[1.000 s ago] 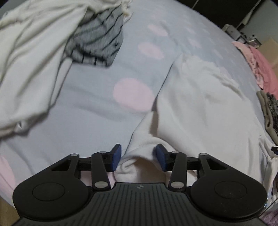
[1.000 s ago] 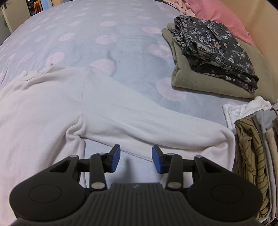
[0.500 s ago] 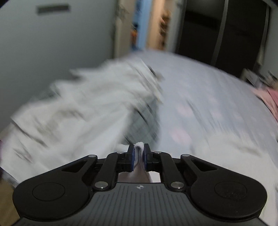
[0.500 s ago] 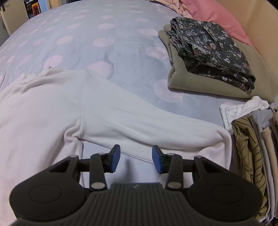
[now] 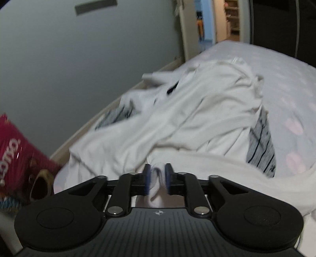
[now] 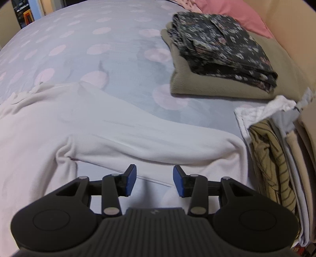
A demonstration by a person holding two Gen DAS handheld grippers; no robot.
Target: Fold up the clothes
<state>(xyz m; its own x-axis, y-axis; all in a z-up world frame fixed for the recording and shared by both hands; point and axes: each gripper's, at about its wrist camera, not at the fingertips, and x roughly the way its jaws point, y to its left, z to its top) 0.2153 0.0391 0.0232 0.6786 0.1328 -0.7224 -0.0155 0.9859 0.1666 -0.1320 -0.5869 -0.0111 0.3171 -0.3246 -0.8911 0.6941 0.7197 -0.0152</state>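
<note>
Lying across the bed [image 6: 122, 45], whose cover is pale blue with pink dots, are these items. Far right corner: a folded olive garment [image 6: 199, 87] with a folded dark floral garment [image 6: 223, 49] stacked on top; a pink pillow [image 6: 233, 13] behind them. Right edge: a stack of folded clothes [image 6: 276, 158] seen edge-on, striped olive and white layers among them, touching the cuff end of the sleeve. Left side of the bed, in the left wrist view: a loose heap of white laundry [image 5: 197, 110] with a grey striped garment [image 5: 262, 138] partly under it, blurred; a red printed bag [image 5: 13, 150] beyond the bed edge, against a grey wall.

Task item: a white long-sleeved top [image 6: 35, 142], spread flat on the bed, one sleeve [image 6: 154, 142] stretched toward the folded stack.

Left gripper [image 5: 157, 179]: jaws narrow, pinching a fold of the white top, which trails off to the right of the camera.

Right gripper [image 6: 154, 182]: jaws wide, holding nothing, above the bed just in front of the sleeve's lower seam, armpit to the left, cuff to the right. Whether they touch the cover cannot be told.
</note>
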